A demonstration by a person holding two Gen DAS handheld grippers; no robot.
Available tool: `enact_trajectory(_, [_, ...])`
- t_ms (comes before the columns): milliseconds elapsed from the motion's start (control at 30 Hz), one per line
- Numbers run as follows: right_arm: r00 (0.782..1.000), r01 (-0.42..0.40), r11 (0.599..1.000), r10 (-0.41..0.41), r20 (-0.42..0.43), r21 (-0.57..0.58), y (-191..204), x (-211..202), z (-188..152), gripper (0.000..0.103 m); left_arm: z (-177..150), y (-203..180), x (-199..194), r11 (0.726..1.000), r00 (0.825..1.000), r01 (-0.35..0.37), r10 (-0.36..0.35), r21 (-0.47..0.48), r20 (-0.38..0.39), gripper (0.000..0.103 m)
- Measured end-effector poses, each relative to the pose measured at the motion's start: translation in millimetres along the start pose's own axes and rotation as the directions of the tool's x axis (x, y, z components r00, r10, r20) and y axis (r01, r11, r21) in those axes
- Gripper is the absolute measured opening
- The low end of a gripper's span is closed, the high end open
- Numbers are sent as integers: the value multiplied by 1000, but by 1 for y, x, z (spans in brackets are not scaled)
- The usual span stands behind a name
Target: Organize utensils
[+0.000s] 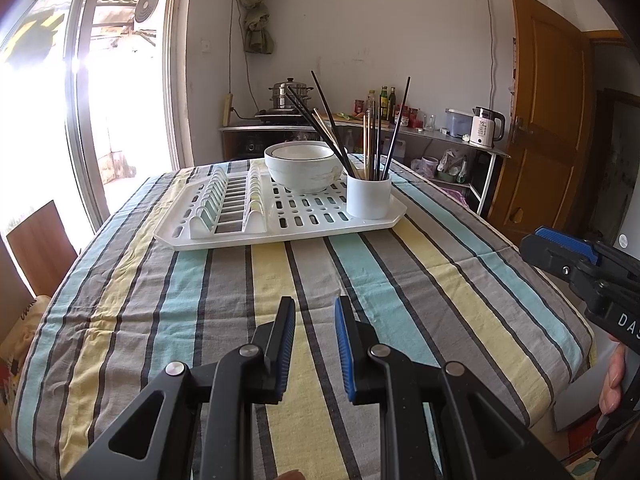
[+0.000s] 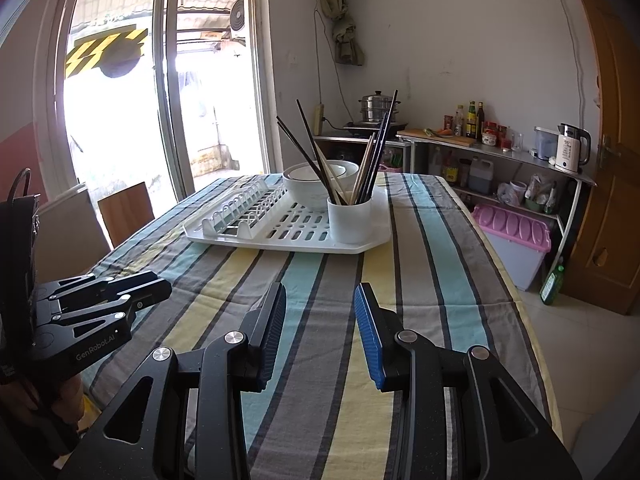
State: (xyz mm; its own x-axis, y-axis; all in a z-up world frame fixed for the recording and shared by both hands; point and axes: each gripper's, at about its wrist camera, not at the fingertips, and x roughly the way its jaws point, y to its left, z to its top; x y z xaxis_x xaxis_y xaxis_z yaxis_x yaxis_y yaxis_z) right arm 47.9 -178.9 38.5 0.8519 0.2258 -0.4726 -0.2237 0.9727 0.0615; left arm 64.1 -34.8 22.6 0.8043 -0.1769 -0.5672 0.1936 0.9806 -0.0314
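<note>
White cup (image 1: 368,196) of chopsticks (image 1: 370,136) | well beyond both hand-held grippers | jaws apart, empty

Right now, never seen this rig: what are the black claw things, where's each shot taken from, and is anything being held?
No robot here: a person holds a pair of tongs in each hand, with a camera on each looking along its fingers. One picture looks past the left tongs, the other past the right tongs. Both stand open over a striped tablecloth and hold nothing. Farther back sits a white drying tray with a bowl and a white cup full of chopsticks.
</note>
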Motion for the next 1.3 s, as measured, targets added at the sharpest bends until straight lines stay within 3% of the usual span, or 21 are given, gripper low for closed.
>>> enact_trajectory(1300, [1000, 0, 1000, 0, -9, -1, 0, 3, -1, 37, -3, -1, 4, 1000, 1000, 22, -22, 11, -14, 20])
